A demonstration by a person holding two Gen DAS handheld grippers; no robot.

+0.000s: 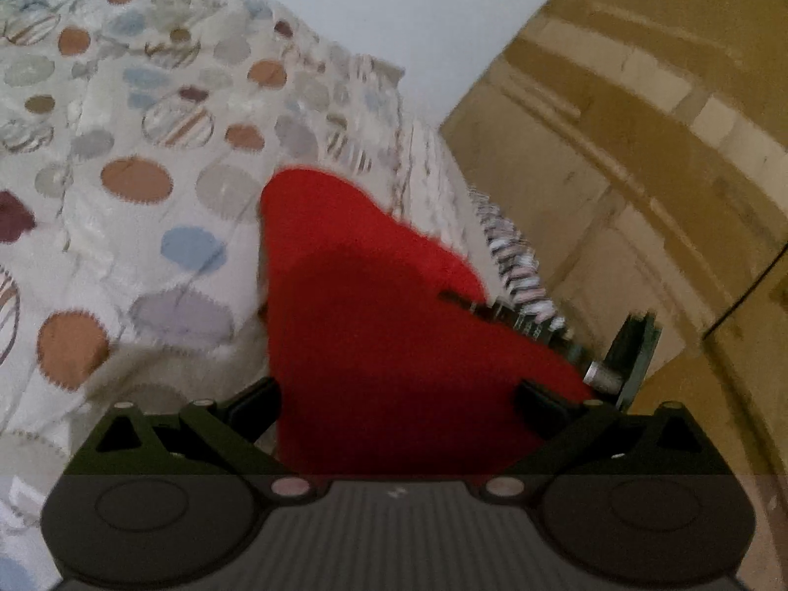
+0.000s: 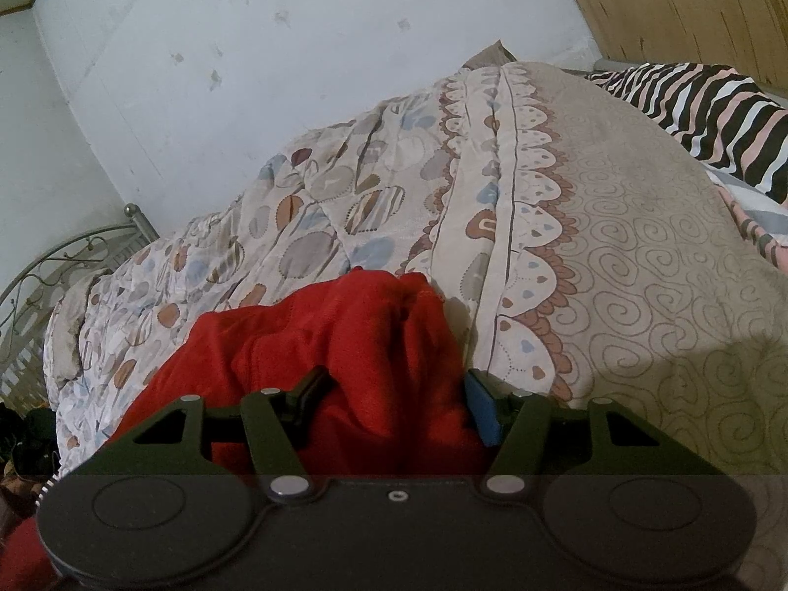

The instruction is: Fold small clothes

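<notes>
- We have the red garment (image 1: 374, 305) between the jaws of the left gripper (image 1: 399, 394); the cloth fills the whole gap and runs forward from it, raised above the patterned bedspread (image 1: 147, 207).
- The left jaws stand wide with cloth heaped between them, and we cannot tell whether the pads actually press on it.
- At the right gripper (image 2: 394, 404) the same red garment (image 2: 315, 344) bunches between the jaws, with loose folds piled ahead of them and more cloth trailing off to the left side.
- The right jaws are partly spread around that thick bunch; the blue pad on the right side touches the fabric, so we judge it a grip on a fat wad.
- Beyond the right jaws lies the bed's quilt (image 2: 615, 246), with a striped cloth (image 2: 714, 113) well off to the right.
- As for progress, we see no neat fold: the garment is crumpled, not flat.
- We judge the work early: spreading, creasing and laying down all remain.
</notes>
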